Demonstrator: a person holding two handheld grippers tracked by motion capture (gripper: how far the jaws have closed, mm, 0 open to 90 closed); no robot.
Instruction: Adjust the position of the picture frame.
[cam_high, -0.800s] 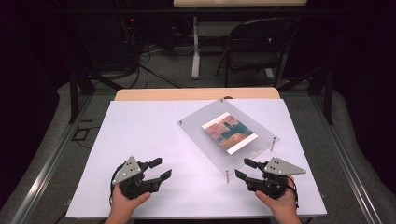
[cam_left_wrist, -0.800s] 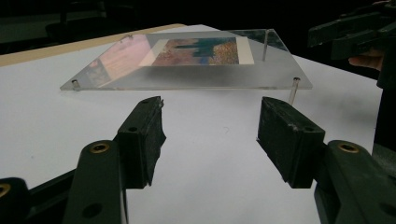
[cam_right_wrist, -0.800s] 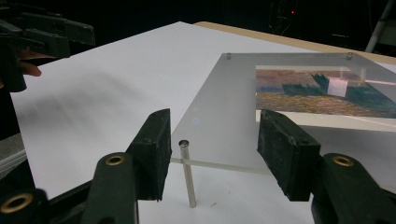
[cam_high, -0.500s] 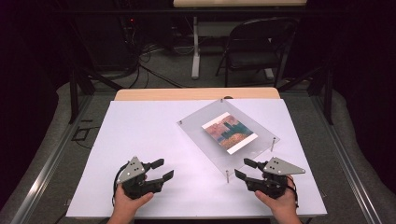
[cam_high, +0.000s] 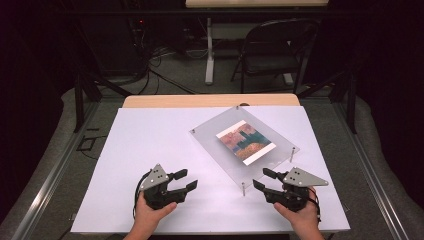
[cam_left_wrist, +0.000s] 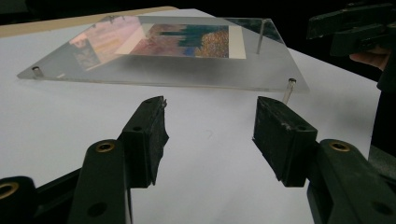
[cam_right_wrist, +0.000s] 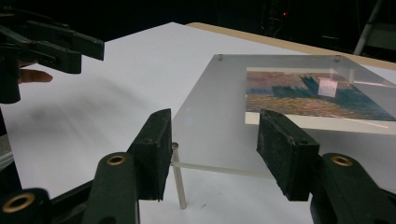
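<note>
Table top (cam_high: 150, 140): plain white, tan wooden strip at far edge. Acrylic frame (cam_high: 215, 145): clear, frosted-grey sheen, silver corner posts. Picture (cam_high: 245, 141) inside frame: mottled orange-pink and teal-blue painterly pattern, cream-white border. Left gripper (cam_high: 184, 180) and right gripper (cam_high: 262, 179): black jaws, brass-coloured pivot rivets, grey plates on top. Folding chair (cam_high: 272, 47): black. Floor: grey.

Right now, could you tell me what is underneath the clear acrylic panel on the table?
The clear acrylic panel stands raised on thin metal posts, with a gap and the white table beneath. A colourful picture shows through it; what lies directly under the picture is covered.
</note>
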